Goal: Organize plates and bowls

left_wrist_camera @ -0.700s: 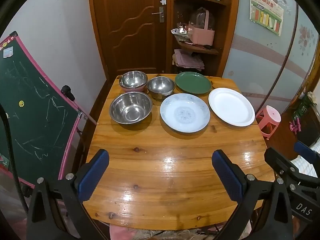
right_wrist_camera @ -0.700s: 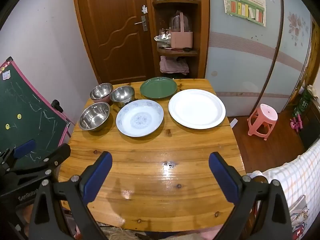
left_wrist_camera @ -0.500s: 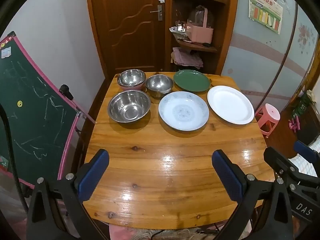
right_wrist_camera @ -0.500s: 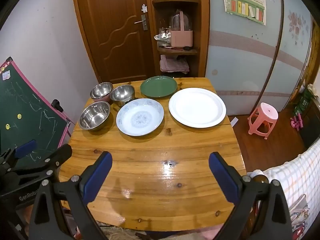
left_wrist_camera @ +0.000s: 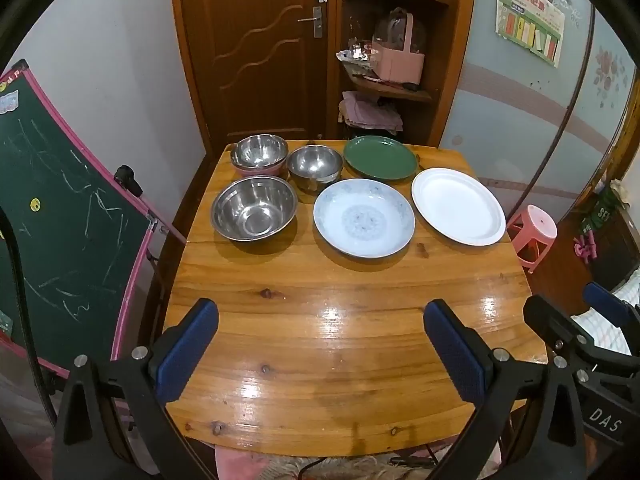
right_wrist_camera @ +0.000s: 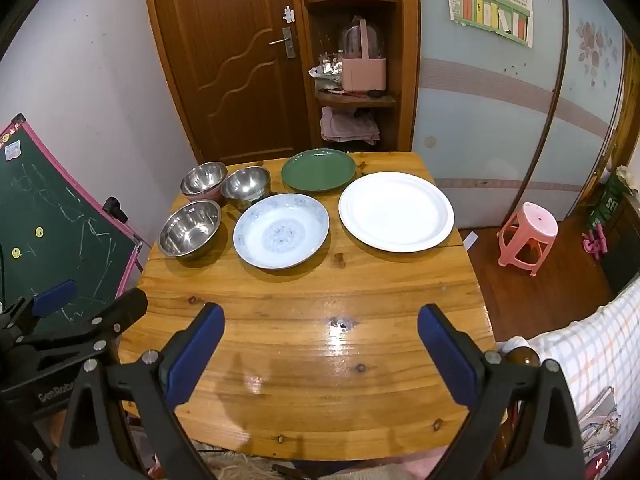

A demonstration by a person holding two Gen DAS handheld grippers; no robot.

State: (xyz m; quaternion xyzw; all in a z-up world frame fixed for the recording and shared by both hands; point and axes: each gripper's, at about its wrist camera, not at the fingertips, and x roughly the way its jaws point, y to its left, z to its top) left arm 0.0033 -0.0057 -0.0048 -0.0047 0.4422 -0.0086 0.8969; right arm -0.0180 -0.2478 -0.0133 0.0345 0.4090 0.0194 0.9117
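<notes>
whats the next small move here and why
Probably reach the open right gripper forward to the green plate. Both grippers hang empty over the near table edge, and the plates lie unstacked: green is smallest, white plate largest.

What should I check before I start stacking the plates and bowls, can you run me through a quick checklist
1. Left hand-held gripper open, holding nothing: ok.
2. Right hand-held gripper open, holding nothing: ok.
3. White plate, patterned plate and green plate free of other dishes: ok.
4. Large steel bowl and small steel bowl hold nothing: ok.
5. Far-left bowl rests in a pink one: cannot tell.
6. Near table bare for stacking: ok.
</notes>
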